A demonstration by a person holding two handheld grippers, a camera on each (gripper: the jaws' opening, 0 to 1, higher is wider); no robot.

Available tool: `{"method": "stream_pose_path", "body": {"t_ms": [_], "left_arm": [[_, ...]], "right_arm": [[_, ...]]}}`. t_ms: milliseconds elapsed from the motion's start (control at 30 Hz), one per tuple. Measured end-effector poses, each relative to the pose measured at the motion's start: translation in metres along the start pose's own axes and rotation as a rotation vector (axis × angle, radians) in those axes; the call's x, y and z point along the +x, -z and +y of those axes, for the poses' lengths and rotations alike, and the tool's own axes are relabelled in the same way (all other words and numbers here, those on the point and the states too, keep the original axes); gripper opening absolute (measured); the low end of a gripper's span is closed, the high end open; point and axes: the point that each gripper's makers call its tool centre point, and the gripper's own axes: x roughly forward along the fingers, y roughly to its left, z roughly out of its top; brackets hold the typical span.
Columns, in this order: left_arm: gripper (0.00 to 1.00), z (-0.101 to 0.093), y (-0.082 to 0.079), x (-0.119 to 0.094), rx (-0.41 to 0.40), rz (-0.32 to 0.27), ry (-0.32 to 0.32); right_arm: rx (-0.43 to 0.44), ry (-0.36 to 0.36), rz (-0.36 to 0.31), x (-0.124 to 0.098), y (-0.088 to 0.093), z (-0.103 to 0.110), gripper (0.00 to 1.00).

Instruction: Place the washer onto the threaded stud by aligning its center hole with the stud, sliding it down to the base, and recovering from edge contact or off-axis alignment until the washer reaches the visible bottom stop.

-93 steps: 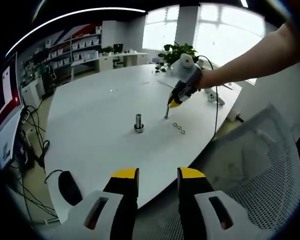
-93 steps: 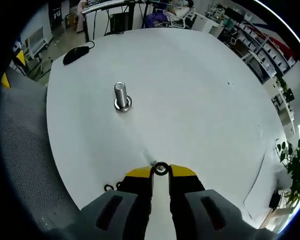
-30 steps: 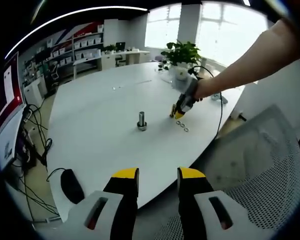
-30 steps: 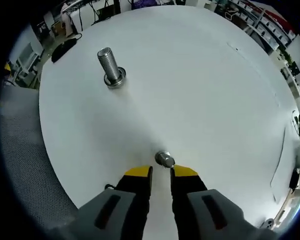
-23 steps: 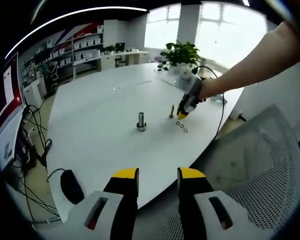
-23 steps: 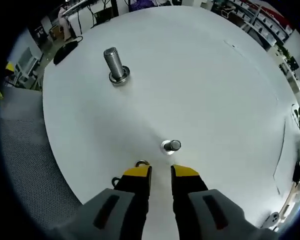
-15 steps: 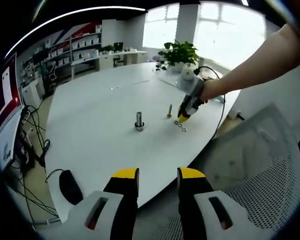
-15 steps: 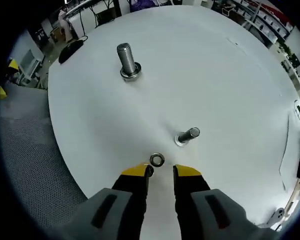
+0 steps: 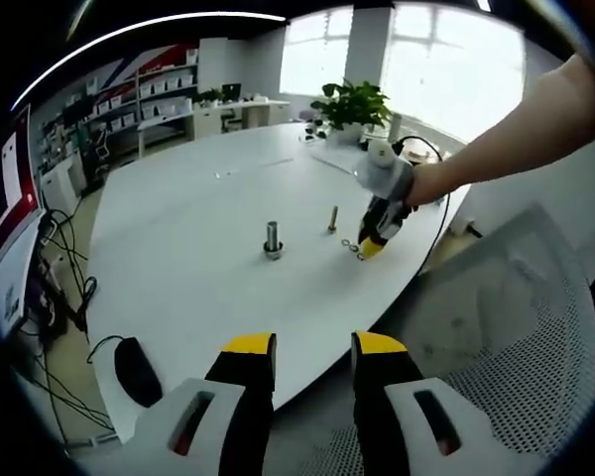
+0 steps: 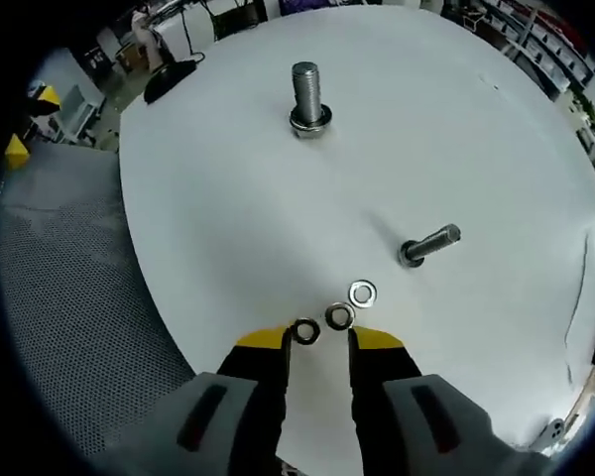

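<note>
A large threaded stud [image 10: 308, 99] stands upright on the white table [image 10: 218, 228], with a washer around its base. A thinner stud [image 10: 431, 243] stands nearer to my right gripper. Three loose washers [image 10: 338, 316] lie in a row just past my right gripper [image 10: 320, 342], which is open and holds nothing; the nearest washer [image 10: 304, 331] lies by its left fingertip. In the left gripper view, a person's hand holds the right gripper [image 9: 373, 245] over the washers [image 9: 352, 245], right of the thin stud [image 9: 332, 218] and the large stud [image 9: 273, 240]. My left gripper [image 9: 312, 347] hangs open off the table's near edge.
A black mouse [image 9: 134, 369] with its cable lies near the table's front left edge. A mesh chair back [image 9: 516, 327] stands at the right. A potted plant [image 9: 349, 99] and a cable sit at the far side. Mesh chair fabric [image 10: 69, 297] borders the table.
My right gripper has drawn back from the thin stud toward the table edge, so the three washers now lie at its fingertips. The left gripper has barely moved.
</note>
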Motion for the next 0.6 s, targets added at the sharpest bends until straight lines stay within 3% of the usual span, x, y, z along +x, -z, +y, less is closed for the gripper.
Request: {"method": "stream_pose_path", "body": {"t_ms": [133,333,433,600], "left_arm": [[0.29,0.0004,-0.0002,-0.0002,-0.001,-0.002,-0.002],[0.29,0.0011,-0.0002,-0.0004,0.0,-0.003,-0.007],[0.29,0.0008,-0.0002,-0.0003,0.0,-0.002,-0.005],[0.28,0.0007,0.0001,-0.0003,0.001,-0.001,-0.005]], "right_arm": [[-0.026,0.002,0.029,0.0048,0.007,0.0035,0.25],[-0.01,0.01,0.001,0.0035,0.0037,0.0026,0.25],[-0.114,0.012,-0.002,0.0048,0.0026,0.0067,0.23],[-0.124,0.014,0.011,0.0047,0.0024,0.0097,0.19]]}}
